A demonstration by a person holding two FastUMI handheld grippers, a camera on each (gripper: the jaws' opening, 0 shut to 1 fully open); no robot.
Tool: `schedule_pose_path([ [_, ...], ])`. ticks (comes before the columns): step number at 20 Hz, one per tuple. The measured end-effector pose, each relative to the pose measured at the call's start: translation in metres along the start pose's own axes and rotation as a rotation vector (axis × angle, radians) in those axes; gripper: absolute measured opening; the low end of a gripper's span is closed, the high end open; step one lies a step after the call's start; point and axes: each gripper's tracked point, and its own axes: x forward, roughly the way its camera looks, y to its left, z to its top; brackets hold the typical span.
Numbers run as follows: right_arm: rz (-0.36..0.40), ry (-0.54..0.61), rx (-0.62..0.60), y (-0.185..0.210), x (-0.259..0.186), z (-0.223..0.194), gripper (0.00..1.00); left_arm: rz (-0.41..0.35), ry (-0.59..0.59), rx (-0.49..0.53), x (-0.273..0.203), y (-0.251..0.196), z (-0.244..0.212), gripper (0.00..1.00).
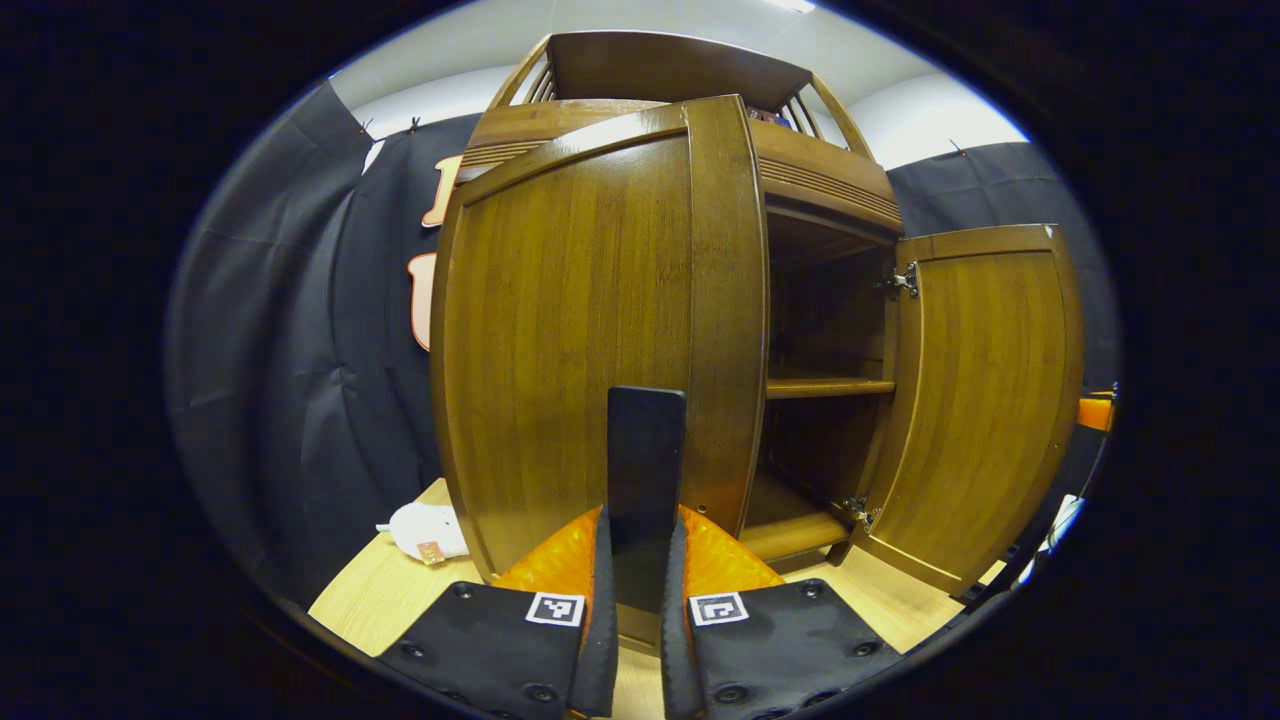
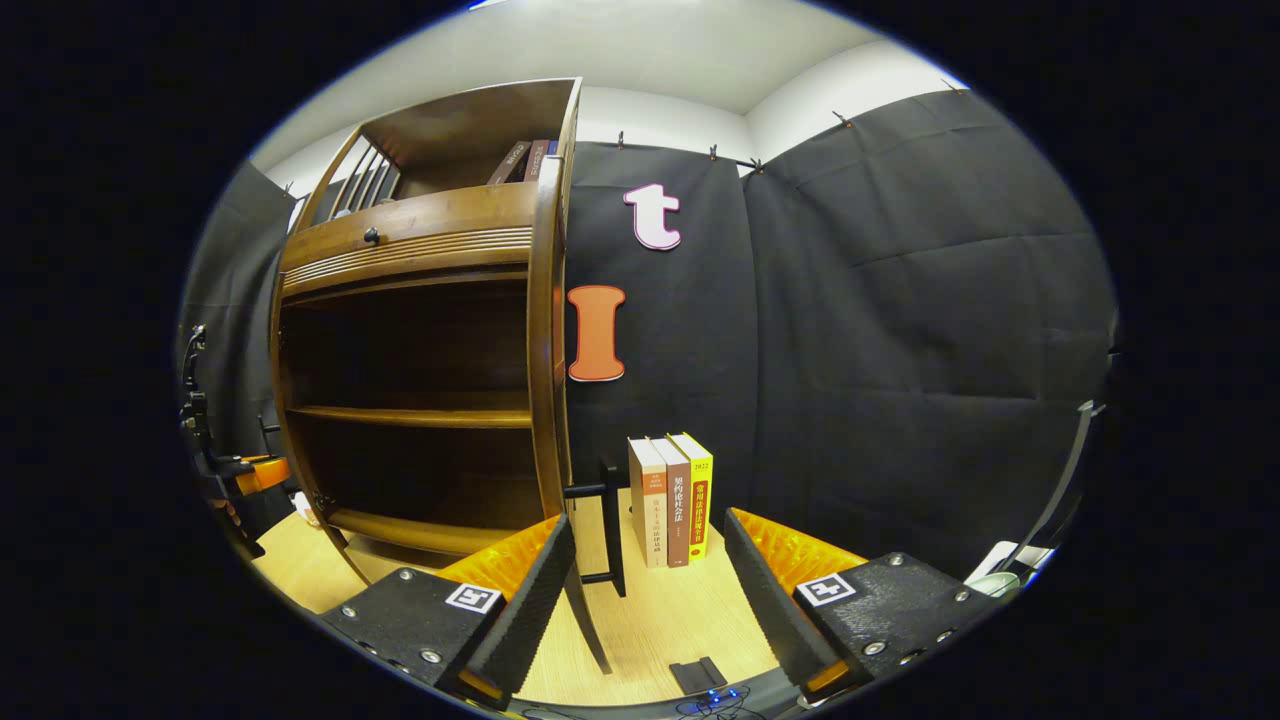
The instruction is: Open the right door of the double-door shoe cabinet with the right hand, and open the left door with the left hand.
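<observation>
Brown wood-grain cabinet [image 1: 590, 300]; black handle [image 1: 645, 450].

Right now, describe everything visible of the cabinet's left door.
The left door is a tall brown wood-grain panel with a framed edge, looking like varnished wood. It stands swung partly open, its free edge toward the camera. A dark vertical handle sits near that edge, and the left hand-held gripper is closed on it, both fingers pressing its sides.

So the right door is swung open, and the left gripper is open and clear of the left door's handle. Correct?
Not quite. The right door is swung open, but the left gripper is shut on the left door's handle, both fingers pressing its sides, as the left gripper view shows.
</observation>
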Motion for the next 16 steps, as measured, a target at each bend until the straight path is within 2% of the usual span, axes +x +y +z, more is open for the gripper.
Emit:
schedule_pose_path([
  [1,-0.006,-0.003,-0.008,0.003,-0.003,0.001,0.85,-0.001,0.001,-0.001,-0.006,0.003,0.000,0.22],
  [2,-0.009,-0.007,-0.015,0.007,-0.004,0.001,0.85,-0.002,0.002,-0.005,-0.011,0.007,-0.001,0.22],
  [4,-0.010,-0.012,-0.024,0.018,-0.009,0.003,0.98,-0.001,0.001,-0.014,-0.023,0.017,0.000,0.25],
  [5,-0.011,-0.013,-0.028,0.024,-0.011,0.003,0.98,-0.001,0.001,-0.011,-0.028,0.021,0.000,0.27],
  [7,-0.010,-0.012,-0.031,0.037,-0.015,0.003,0.98,-0.003,0.002,0.000,-0.037,0.031,0.000,0.26],
  [8,-0.006,-0.010,-0.029,0.046,-0.016,0.002,0.92,-0.005,0.003,0.001,-0.042,0.036,0.001,0.25],
  [10,0.002,-0.015,-0.023,0.063,-0.016,0.005,0.92,-0.008,0.002,-0.009,-0.049,0.044,0.000,0.23],
  [11,0.006,-0.018,-0.022,0.070,-0.019,0.004,0.86,-0.010,0.002,-0.014,-0.053,0.049,0.000,0.22],
  [12,0.010,-0.021,-0.022,0.077,-0.022,0.003,0.98,-0.007,0.005,-0.016,-0.056,0.055,-0.001,0.21],
  [13,0.013,-0.022,-0.024,0.084,-0.024,0.003,0.92,-0.006,0.006,-0.018,-0.059,0.059,0.000,0.21],
  [15,0.023,-0.024,-0.029,0.098,-0.027,0.003,0.92,-0.003,0.006,-0.016,-0.065,0.067,-0.001,0.21],
  [16,0.029,-0.026,-0.030,0.103,-0.029,0.004,0.98,-0.002,0.005,-0.014,-0.067,0.071,-0.001,0.22],
])
